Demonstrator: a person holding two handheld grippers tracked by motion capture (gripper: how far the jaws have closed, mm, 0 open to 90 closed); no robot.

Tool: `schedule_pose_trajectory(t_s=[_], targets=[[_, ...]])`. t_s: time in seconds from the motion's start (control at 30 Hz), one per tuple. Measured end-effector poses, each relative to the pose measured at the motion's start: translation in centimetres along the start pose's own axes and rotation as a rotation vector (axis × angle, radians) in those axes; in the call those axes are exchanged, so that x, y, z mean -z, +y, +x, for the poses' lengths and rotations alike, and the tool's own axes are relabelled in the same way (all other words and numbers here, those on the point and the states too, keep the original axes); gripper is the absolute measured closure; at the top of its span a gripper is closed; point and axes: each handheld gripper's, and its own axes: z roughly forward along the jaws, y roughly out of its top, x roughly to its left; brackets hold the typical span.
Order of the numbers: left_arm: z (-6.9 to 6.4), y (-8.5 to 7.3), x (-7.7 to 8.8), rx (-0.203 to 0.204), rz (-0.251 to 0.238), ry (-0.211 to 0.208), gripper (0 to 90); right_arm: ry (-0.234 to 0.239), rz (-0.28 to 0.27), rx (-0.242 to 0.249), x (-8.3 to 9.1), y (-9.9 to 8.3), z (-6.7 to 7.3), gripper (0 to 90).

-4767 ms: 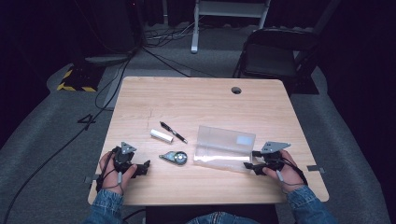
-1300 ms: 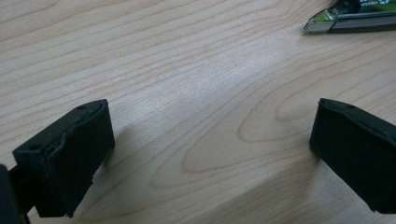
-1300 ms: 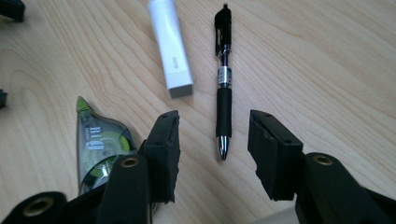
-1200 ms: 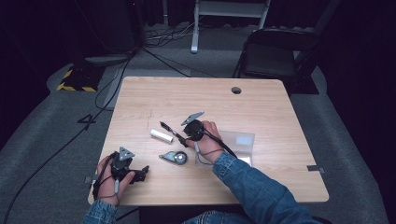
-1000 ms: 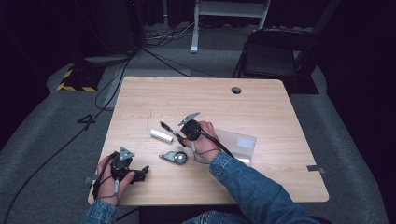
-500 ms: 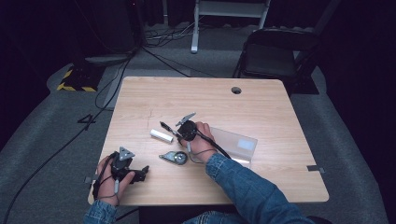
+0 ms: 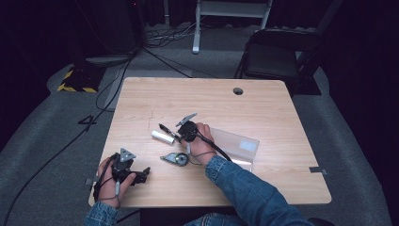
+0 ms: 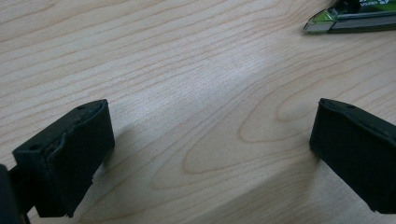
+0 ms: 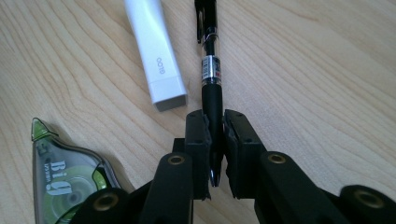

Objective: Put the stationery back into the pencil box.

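A black pen (image 9: 208, 70) lies on the wooden table (image 7: 263, 113), and my right gripper (image 9: 214, 140) is shut on its grip end near the tip. From above, the right gripper (image 7: 181, 134) sits at the table's middle with the pen (image 7: 165, 129) pointing away to the left. A white eraser stick (image 9: 155, 56) lies beside the pen. A green correction tape dispenser (image 9: 65, 177) rests nearer to me. My left gripper (image 7: 136, 175) stands open at the front left edge, with only bare wood between its jaws (image 8: 210, 140).
A clear plastic pouch (image 7: 237, 146) lies right of the right hand, partly under the forearm. The dispenser's tip (image 8: 350, 21) shows at the top of the left gripper view. A cable hole (image 7: 238, 91) is at the far side. A chair (image 7: 277, 56) stands beyond the table.
My right gripper crossed from the front right edge to the pen at the table's middle and closed on it. The left gripper has stayed in place.
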Motion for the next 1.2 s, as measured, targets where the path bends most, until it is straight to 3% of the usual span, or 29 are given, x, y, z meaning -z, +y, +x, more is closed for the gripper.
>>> schedule_pose_trajectory(t_s=[0.27,0.67,1.2], targets=[[0.0,0.0,0.0,0.003,-0.002,-0.001,0.2,0.011,-0.053,-0.013,1.7,0.2,-0.6,81.0],[0.1,0.0,0.0,-0.008,0.005,-0.003,0.2,0.045,-0.149,0.003,5.9,-0.2,-0.8,81.0],[0.2,0.2,-0.2,-0.014,0.002,-0.004,0.1,0.076,-0.214,0.016,11.7,-2.7,-1.8,81.0]])
